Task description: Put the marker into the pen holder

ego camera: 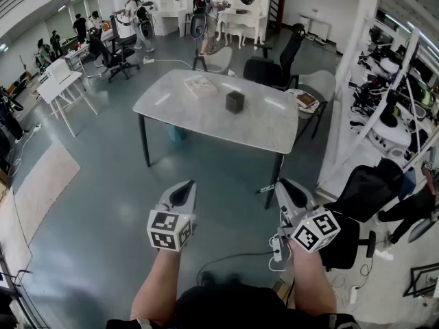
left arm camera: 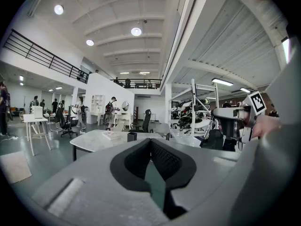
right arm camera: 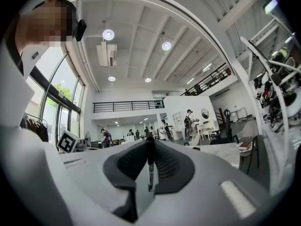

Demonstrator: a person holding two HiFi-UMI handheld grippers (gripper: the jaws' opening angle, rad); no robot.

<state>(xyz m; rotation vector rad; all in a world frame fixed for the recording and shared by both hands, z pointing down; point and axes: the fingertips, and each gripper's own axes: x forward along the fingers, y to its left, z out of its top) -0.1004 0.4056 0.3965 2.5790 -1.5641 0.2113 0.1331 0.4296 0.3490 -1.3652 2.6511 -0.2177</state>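
Note:
A dark square pen holder (ego camera: 234, 101) stands upright near the middle of the pale table (ego camera: 185, 108), several steps ahead of me. In the left gripper view the same pen holder (left arm camera: 131, 136) is small and far off. My right gripper (ego camera: 285, 187) is held low over the floor, shut on a thin black marker (right arm camera: 150, 166) that stands upright between the pads. My left gripper (ego camera: 184, 192) hangs beside it, also well short of the table. Its jaws (left arm camera: 150, 142) meet at the tips with nothing between them.
A book (ego camera: 201, 86) lies on the table's far left and more books (ego camera: 306, 101) sit by its right end. Black office chairs (ego camera: 274, 67) stand behind the table. Another chair (ego camera: 367, 194) and a floor cable (ego camera: 233, 259) are close on my right. People stand at the back.

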